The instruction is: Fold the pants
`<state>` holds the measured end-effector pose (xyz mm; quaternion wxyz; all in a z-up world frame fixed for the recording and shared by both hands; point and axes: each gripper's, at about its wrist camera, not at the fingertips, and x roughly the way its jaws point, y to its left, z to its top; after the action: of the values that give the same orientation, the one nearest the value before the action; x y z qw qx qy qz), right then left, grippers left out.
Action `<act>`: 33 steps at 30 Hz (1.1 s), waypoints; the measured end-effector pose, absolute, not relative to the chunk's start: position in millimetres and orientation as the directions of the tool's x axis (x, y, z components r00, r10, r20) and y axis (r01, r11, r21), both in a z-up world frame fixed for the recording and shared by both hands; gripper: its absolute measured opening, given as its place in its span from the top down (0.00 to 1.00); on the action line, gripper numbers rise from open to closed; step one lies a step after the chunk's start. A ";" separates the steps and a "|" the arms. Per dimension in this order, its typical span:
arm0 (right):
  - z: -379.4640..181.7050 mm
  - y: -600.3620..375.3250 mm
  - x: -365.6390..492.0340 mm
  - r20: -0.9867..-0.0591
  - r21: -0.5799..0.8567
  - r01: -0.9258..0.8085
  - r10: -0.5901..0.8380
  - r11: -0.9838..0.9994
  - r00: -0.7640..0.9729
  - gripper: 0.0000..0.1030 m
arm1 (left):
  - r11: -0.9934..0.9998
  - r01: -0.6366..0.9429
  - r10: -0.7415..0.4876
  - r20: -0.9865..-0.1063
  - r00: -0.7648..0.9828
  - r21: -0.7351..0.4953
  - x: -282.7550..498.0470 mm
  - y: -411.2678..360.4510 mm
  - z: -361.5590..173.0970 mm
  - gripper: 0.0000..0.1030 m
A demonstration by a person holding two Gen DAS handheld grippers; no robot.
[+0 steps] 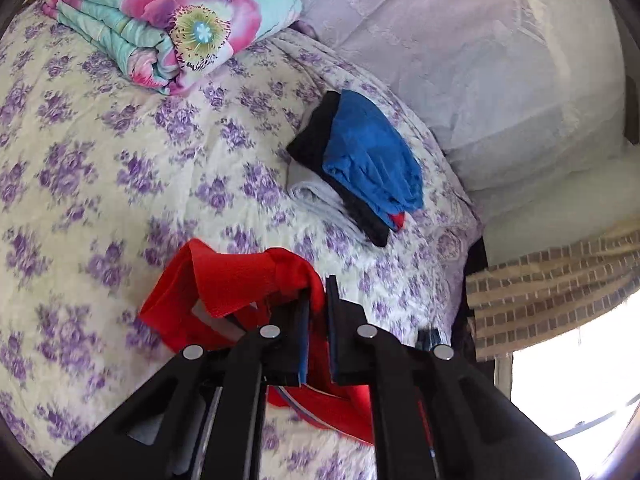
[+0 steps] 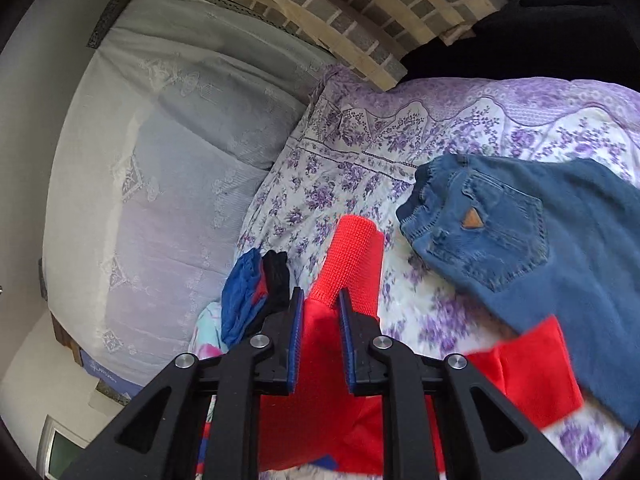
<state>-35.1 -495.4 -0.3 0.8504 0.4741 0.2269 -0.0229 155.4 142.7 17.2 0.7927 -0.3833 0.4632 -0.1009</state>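
Observation:
The red pants [image 1: 236,276] hang over the purple-flowered bedspread [image 1: 100,160]. My left gripper [image 1: 318,288] is shut on a bunched fold of the red pants, which droop to its left and below it. In the right wrist view my right gripper [image 2: 320,300] is shut on the red pants [image 2: 352,256] near a ribbed cuff that sticks out ahead of the fingers. More red cloth [image 2: 532,372] lies at the lower right over the jeans.
A folded stack of blue, black and grey clothes [image 1: 360,160] lies ahead on the bed, also in the right wrist view [image 2: 248,296]. Blue jeans [image 2: 520,232] lie to the right. A folded floral quilt [image 1: 176,20] sits far left. Pillows [image 1: 480,60] and a window lie to the right.

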 end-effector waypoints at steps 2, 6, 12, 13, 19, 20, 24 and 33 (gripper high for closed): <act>-6.4 -499.4 9.8 -0.470 0.740 0.311 0.127 0.597 0.873 0.80 | 0.683 -0.293 -0.459 -0.705 0.541 -0.669 195.6 143.8 -1.6 0.92; -11.6 -481.4 39.4 -0.527 0.673 0.328 0.120 0.663 0.841 0.40 | 0.690 -0.319 -0.452 -0.731 0.512 -0.650 202.1 145.6 -21.8 0.62; -31.2 -476.0 -3.1 -0.528 0.689 0.305 0.168 0.658 0.833 0.40 | 0.783 -0.275 -0.372 -0.774 0.513 -0.558 163.0 165.7 -32.9 0.30; -36.2 -472.4 -12.2 -0.546 0.684 0.312 0.179 0.659 0.819 0.40 | 0.773 -0.270 -0.394 -0.769 0.504 -0.574 159.5 171.0 -37.0 0.30; -64.2 -450.8 -65.7 -0.633 0.655 0.359 0.223 0.665 0.742 0.40 | 0.741 -0.306 -0.478 -0.789 0.385 -0.598 134.5 177.3 -89.5 0.32; -68.0 -448.1 -74.1 -0.639 0.656 0.368 0.226 0.659 0.735 0.40 | 0.734 -0.311 -0.491 -0.788 0.371 -0.604 131.7 175.1 -100.0 0.32; -81.4 -441.9 -102.9 -0.657 0.669 0.412 0.233 0.619 0.717 0.40 | 0.689 -0.337 -0.549 -0.765 0.336 -0.642 134.2 165.8 -132.1 0.41; -108.1 -437.7 -148.2 -0.679 0.696 0.506 0.240 0.509 0.693 0.40 | 0.654 -0.387 -0.534 -0.759 0.372 -0.650 157.8 153.1 -148.0 0.63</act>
<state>-148.2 -437.7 -108.1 0.7801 0.4881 0.3821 -0.0853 157.8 153.1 -148.0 0.7182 -0.4128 0.5578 -0.0508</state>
